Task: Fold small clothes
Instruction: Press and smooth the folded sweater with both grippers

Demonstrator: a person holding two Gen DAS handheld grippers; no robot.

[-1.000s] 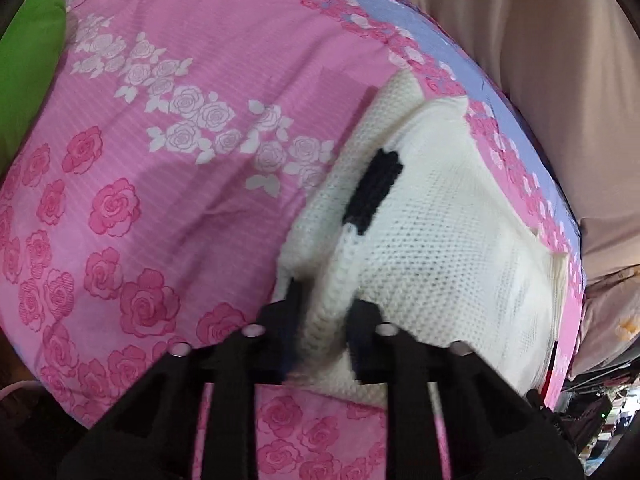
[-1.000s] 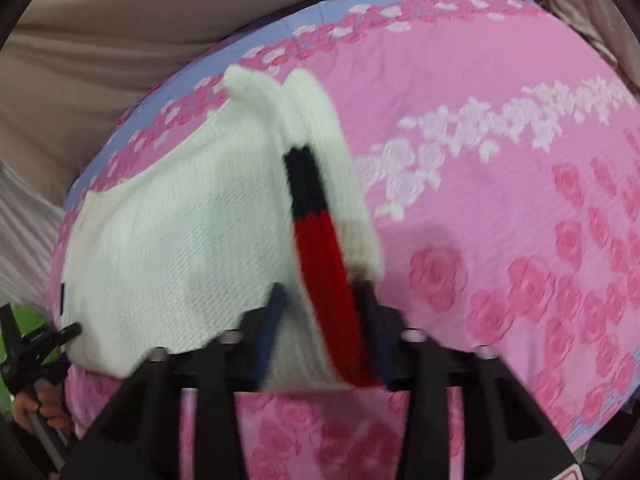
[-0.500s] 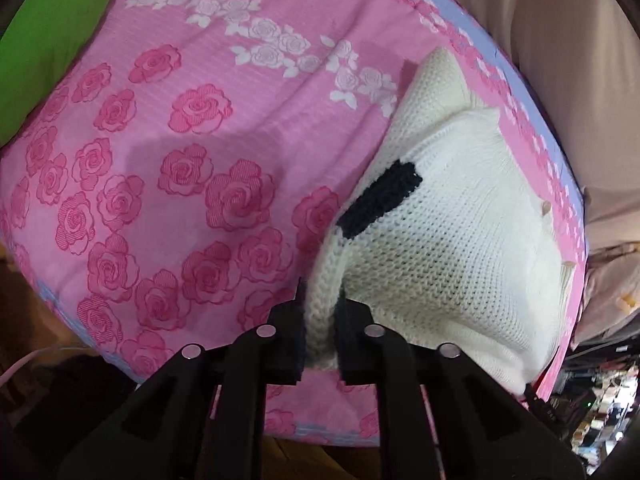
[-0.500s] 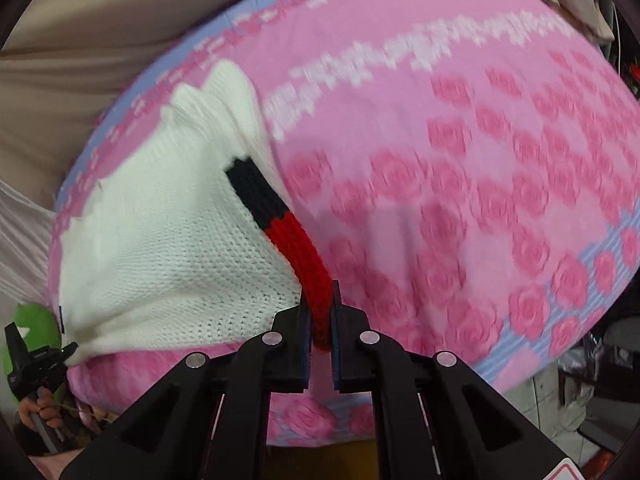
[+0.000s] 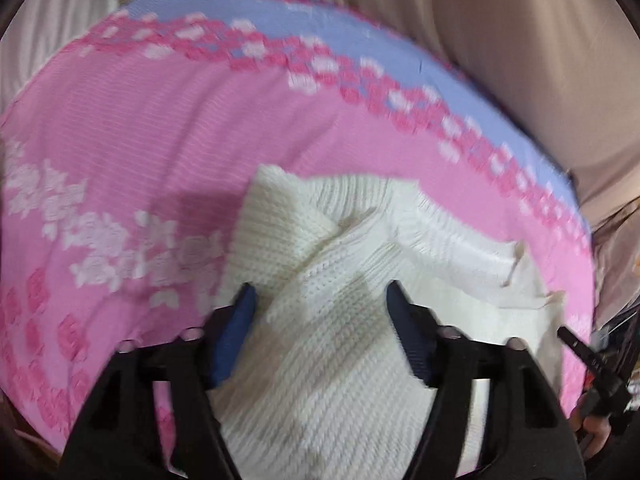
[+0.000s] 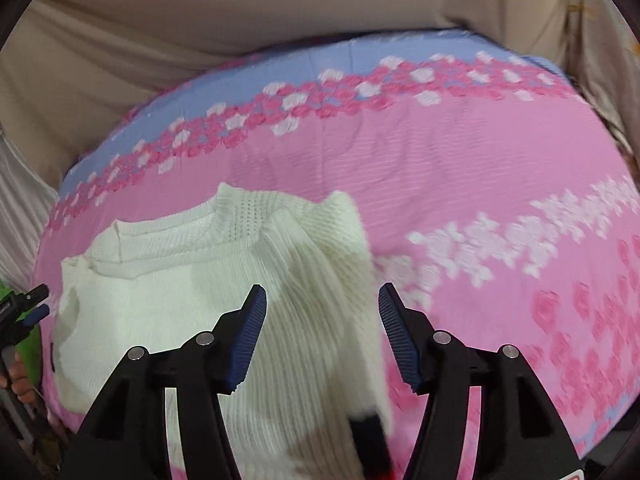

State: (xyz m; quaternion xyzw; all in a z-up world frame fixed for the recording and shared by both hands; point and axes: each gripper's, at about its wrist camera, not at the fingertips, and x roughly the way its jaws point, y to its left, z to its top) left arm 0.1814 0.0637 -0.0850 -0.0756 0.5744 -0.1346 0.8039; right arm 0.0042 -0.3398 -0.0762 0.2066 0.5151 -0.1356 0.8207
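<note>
Sweater point(image 5: 340, 344), white knit, lies folded on the pink rose bedspread point(image 5: 168, 128). Left gripper point(image 5: 320, 312) and right gripper point(image 6: 320, 312) have just been opening, released above it.

I've got both grippers angled steeply down. My left gripper point(image 5: 320, 304) has just been opening, jaws now spread, blue pads clear of the knit below. My right gripper point(image 6: 322, 306) has also just been opening, jaws wide, nothing pinched. In the right wrist view, a hand point(image 6: 20, 376) shows at the left edge holding the other gripper.
</note>
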